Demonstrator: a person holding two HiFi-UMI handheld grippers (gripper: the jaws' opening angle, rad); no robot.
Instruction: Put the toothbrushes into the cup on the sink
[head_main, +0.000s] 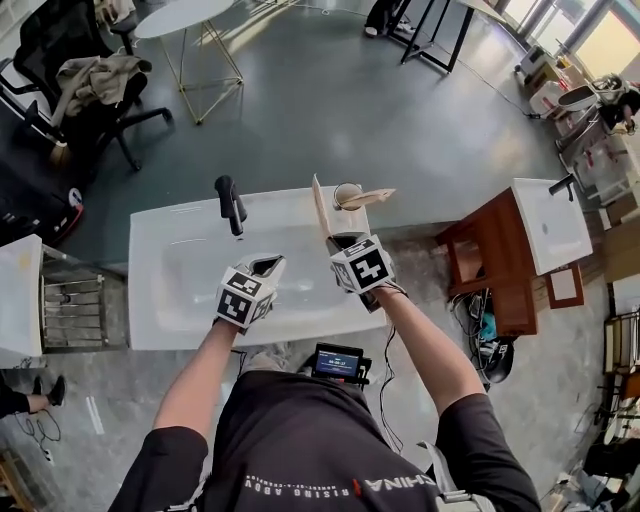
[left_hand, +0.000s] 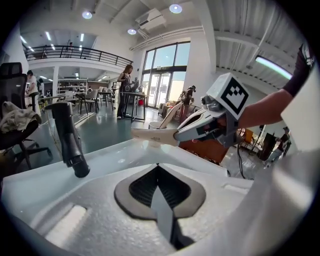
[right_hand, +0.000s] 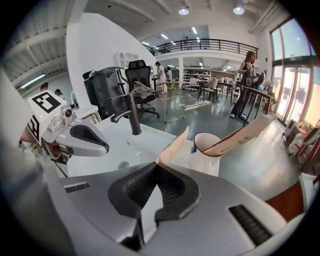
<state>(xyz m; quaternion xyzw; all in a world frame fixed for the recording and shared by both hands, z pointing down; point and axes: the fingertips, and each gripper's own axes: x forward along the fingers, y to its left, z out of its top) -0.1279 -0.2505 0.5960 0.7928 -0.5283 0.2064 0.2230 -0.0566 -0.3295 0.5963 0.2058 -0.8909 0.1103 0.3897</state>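
Observation:
A white sink (head_main: 180, 290) carries a black faucet (head_main: 231, 205) at its back edge. At the back right corner stands a white cup (head_main: 348, 196) (right_hand: 206, 150), with one beige boxed toothbrush (head_main: 372, 196) (right_hand: 240, 136) leaning out of it to the right. My right gripper (head_main: 335, 240) (right_hand: 159, 165) is shut on a second beige boxed toothbrush (head_main: 322, 208) (right_hand: 173, 146), held upright just left of the cup. In the left gripper view this toothbrush (left_hand: 150, 135) sticks out of the right gripper (left_hand: 176, 135). My left gripper (head_main: 268, 266) (left_hand: 158, 167) hovers over the basin, shut and with nothing in it.
A wooden cabinet (head_main: 490, 262) with another white basin (head_main: 550, 225) stands to the right. A metal rack (head_main: 70, 310) is at the left. Behind the sink are an office chair (head_main: 80, 90) and a round table on thin legs (head_main: 195, 50). A small screen (head_main: 337, 361) hangs below the sink's front edge.

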